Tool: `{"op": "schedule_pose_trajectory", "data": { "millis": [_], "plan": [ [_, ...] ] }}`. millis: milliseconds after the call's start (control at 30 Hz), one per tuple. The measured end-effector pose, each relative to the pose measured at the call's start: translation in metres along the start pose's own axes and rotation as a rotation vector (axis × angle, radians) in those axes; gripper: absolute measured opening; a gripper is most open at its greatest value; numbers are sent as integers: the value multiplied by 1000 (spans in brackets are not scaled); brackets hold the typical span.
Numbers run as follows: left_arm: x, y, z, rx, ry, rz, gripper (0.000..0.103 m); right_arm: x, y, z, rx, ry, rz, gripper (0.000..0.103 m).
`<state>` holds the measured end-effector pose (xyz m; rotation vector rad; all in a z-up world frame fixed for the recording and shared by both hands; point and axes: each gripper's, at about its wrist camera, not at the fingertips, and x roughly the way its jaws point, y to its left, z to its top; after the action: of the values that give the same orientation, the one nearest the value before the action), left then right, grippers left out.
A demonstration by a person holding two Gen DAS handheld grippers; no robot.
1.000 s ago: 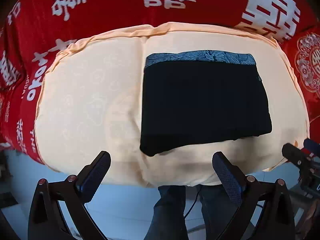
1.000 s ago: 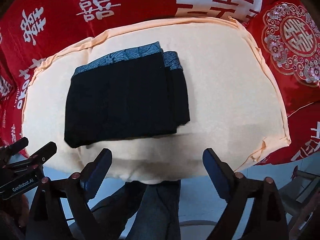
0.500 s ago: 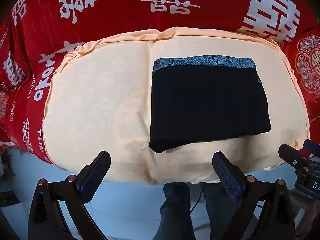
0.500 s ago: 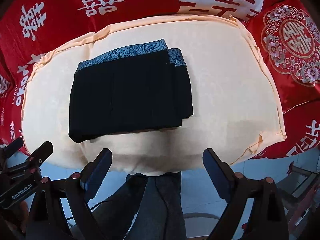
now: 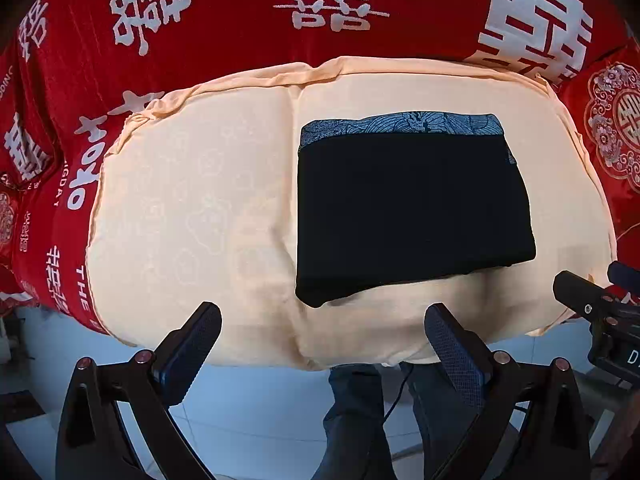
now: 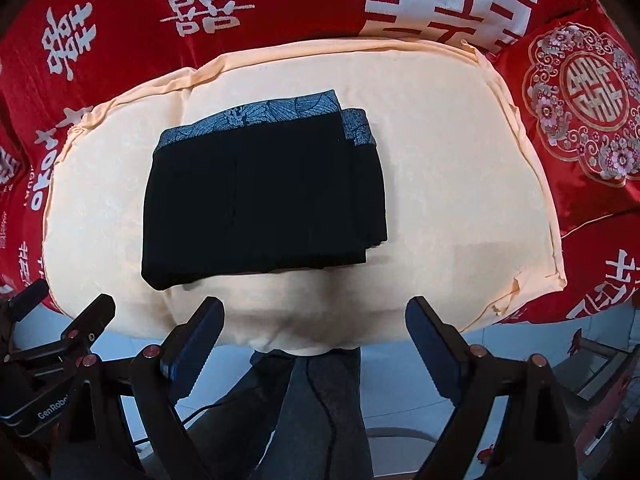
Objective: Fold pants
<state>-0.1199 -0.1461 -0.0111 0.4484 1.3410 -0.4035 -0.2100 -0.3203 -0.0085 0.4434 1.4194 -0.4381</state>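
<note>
Left tongs (image 5: pixel 322 324): spread wide, nothing between the fingers; they hover off the near edge of the cushion, above the floor, apart from the pants.
Left tongs fingers (image 5: pixel 192 344): dark, textured pads, angled outward from each other.
Right tongs (image 6: pixel 314 318): likewise spread wide and holding nothing, hovering just off the near edge of the cushion, clear of the pants.
Each in the other's view: the right tongs show at the right edge of the left wrist view (image 5: pixel 592 312); the left tongs show at the lower left of the right wrist view (image 6: pixel 60 336).
Pants (image 5: pixel 412 216): black, folded into a compact, roughly rectangular stack lying flat; the far edge carries a blue-grey patterned waistband (image 5: pixel 400 126). In the right wrist view the pants (image 6: pixel 264 196) show several stepped layers along their right side, with a second piece of the waistband peeking out beside the top one. The near left corner is rounded and sits slightly lower than the near right corner.
Pants location: on the cushion, toward its middle, with pale fabric showing on every side.
Cushion (image 5: pixel 192 208): pale peach, padded, faint embossed pattern, a piped seam round the rim.
Bedspread (image 5: pixel 240 20): red with large white characters, lying beneath and behind the cushion.
Person's legs (image 6: pixel 316 412): in dark trousers, below the near edge of the cushion, over a pale blue floor (image 5: pixel 256 412).
</note>
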Motion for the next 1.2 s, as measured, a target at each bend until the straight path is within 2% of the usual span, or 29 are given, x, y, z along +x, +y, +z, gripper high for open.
{"op": "schedule_pose_trajectory", "data": {
  "millis": [1200],
  "plan": [
    [-4, -6, 2, 38, -17, 5, 102, -2, 4, 6, -10, -6, -23, 94]
  ]
}}
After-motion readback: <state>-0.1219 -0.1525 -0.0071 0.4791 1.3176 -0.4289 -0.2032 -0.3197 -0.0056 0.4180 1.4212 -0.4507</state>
